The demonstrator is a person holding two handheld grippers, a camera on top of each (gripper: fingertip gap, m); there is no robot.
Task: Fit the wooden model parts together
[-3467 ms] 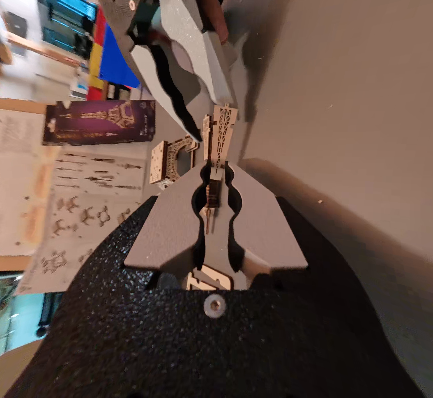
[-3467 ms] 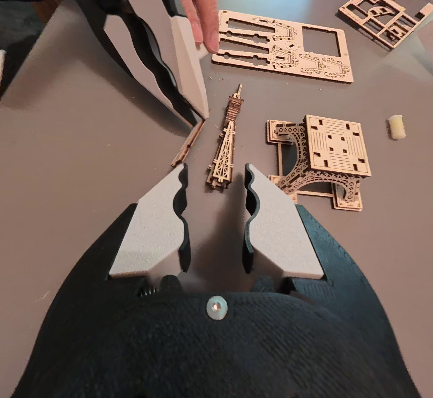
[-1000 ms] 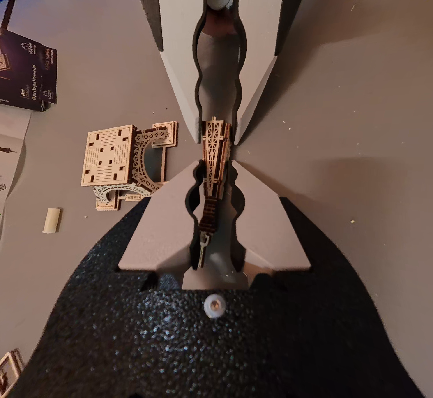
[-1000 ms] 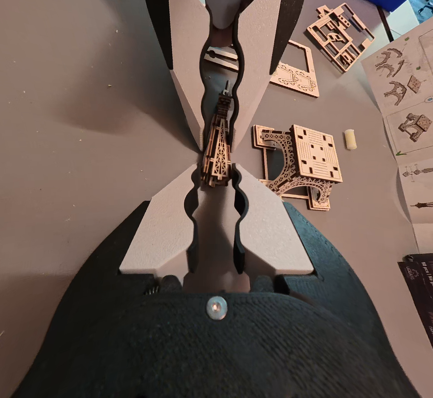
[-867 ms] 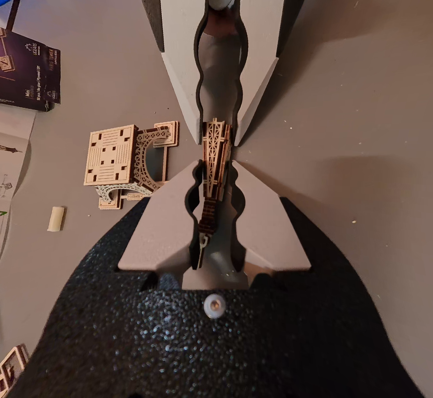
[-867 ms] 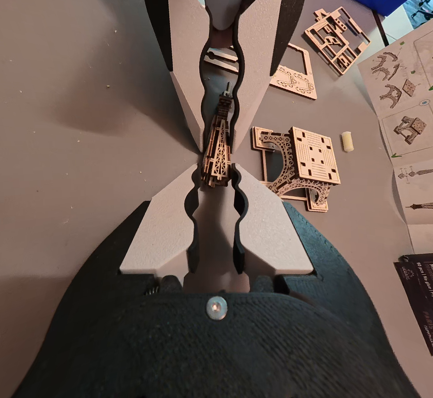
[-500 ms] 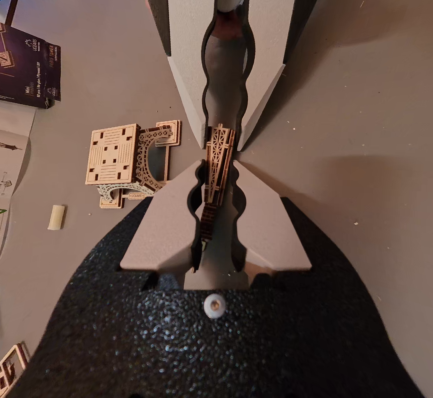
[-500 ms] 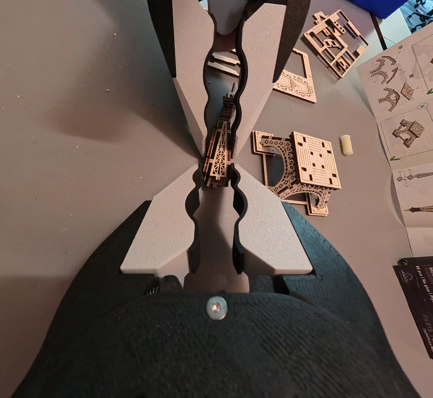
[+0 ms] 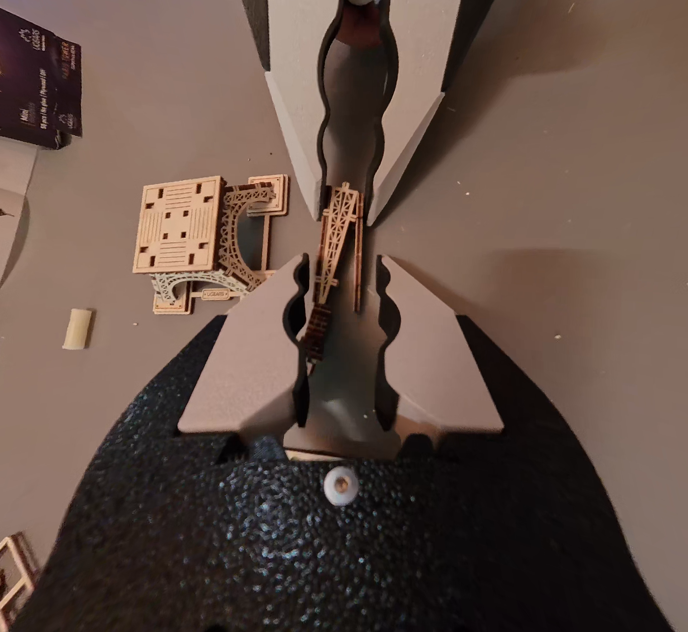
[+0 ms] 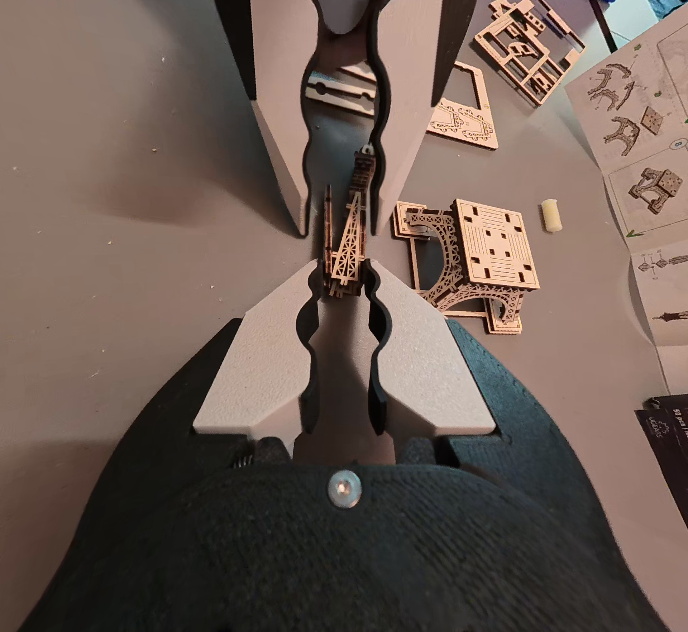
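**Spire caught between two facing grippers**

Nearest the right wrist camera, the right gripper [image 10: 342,271] has its jaws drawn in around the wide foot of the wooden tower spire [image 10: 348,253], the tips pinching that end. From there the spire runs away across the grey table [image 10: 130,167] with its narrow dark top leaning against one inner edge of the left gripper [image 10: 340,230], which faces back from the far side. A thin flat wooden strip [image 10: 327,227] lies alongside the spire, parted from it at the far end.

Seen from the left wrist camera, the left gripper [image 9: 342,260] stands with its jaws spread; the spire [image 9: 333,253] passes through the gap and touches only one finger, so nothing is clamped there. The right gripper [image 9: 344,219] pinches the spire's broad end beyond.

Just beside the spire, off to one side, the arched tower base [image 10: 476,260] lies tipped over on the table. A small pale cylinder [image 10: 550,215] rests a little past it. Farther out lie emptied wooden part sheets [image 10: 528,37], an instruction sheet [image 10: 647,137] and a dark box [image 9: 33,85].
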